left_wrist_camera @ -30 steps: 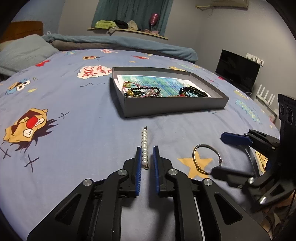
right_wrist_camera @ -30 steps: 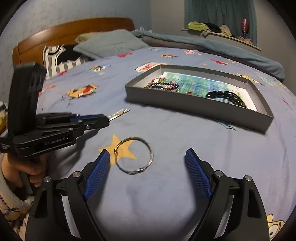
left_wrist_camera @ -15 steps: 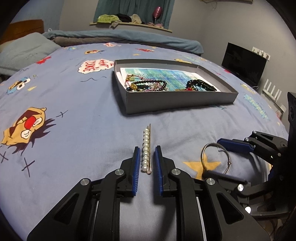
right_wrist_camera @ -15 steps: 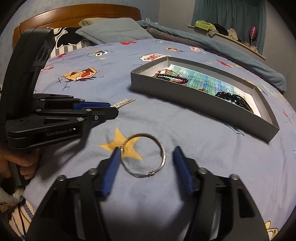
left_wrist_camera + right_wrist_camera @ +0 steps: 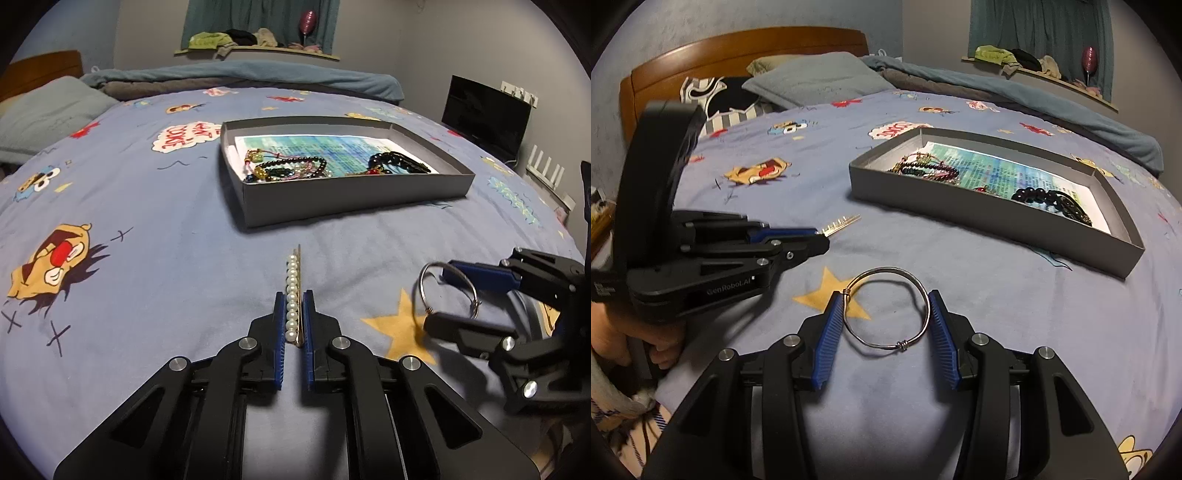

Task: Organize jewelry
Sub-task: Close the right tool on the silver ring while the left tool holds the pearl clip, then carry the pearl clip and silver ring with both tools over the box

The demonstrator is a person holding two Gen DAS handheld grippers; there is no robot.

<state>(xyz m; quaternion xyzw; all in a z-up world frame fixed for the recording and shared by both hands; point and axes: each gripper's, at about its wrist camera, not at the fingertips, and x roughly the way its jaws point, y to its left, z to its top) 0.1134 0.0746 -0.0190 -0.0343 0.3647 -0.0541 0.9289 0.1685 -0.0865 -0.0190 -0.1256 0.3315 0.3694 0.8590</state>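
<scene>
A pearl hair clip (image 5: 293,269) lies lengthwise on the blue cartoon bedspread, and my left gripper (image 5: 294,295) is shut on its near end. In the right wrist view the same clip (image 5: 842,223) sticks out of the left gripper (image 5: 822,238). The right gripper (image 5: 885,295) is closing, and both blue pads press the sides of a silver wire bangle (image 5: 886,269). Seen from the left wrist, the bangle (image 5: 421,282) stands tilted up between the fingers of the right gripper (image 5: 439,293). Beyond them a grey box (image 5: 354,199) holds beaded bracelets (image 5: 288,168).
The box (image 5: 979,218) sits mid-bed with dark bracelets (image 5: 1052,199) at its right end. Pillows (image 5: 820,77) and a wooden headboard (image 5: 738,48) are at the far left. A rolled blanket (image 5: 258,75) edges the far side and a dark monitor (image 5: 484,118) stands at the right. A hand (image 5: 613,332) holds the left gripper.
The right jaws closed from wide apart onto the bangle, which now tilts up off the bedspread. The left jaws narrowed onto the pearl clip.
</scene>
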